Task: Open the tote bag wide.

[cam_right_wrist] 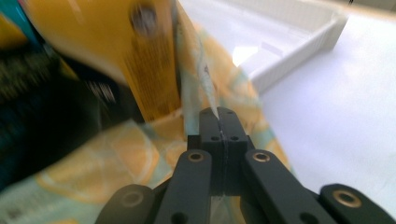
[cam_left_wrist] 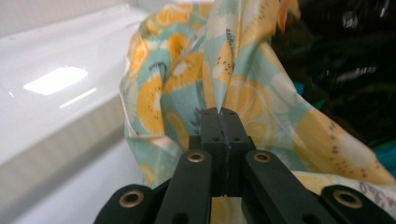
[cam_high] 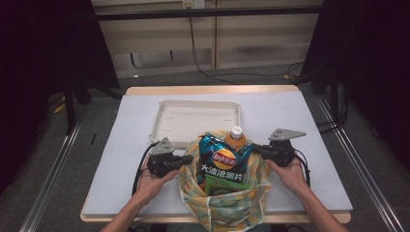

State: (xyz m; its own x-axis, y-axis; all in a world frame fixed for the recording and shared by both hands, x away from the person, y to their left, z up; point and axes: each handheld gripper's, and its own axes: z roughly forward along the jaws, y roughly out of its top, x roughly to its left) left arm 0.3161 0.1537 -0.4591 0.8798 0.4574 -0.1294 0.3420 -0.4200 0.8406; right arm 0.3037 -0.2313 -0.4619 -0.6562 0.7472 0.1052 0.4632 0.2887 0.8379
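A cloth bag (cam_high: pixel 227 208) printed with citrus slices stands at the table's near edge. It holds a blue chips bag (cam_high: pixel 223 162), an orange bottle (cam_high: pixel 236 139) with a white cap, and a green packet (cam_high: pixel 225 183). My left gripper (cam_high: pixel 191 157) is shut on the bag's left rim. In the left gripper view the jaws (cam_left_wrist: pixel 222 112) pinch a fold of the fabric (cam_left_wrist: pixel 163 93). My right gripper (cam_high: pixel 252 147) is shut on the right rim. In the right gripper view the jaws (cam_right_wrist: pixel 218 112) clamp the cloth edge (cam_right_wrist: pixel 201 70) beside the blurred orange bottle (cam_right_wrist: pixel 140 56).
A shallow white tray (cam_high: pixel 162 121) lies just behind the bag, seen also as the tray (cam_left_wrist: pixel 56 79) and the tray (cam_right_wrist: pixel 303 51) in the gripper views. A white mat (cam_high: pixel 130 145) covers the wooden table. Cables run across the floor beyond the far edge.
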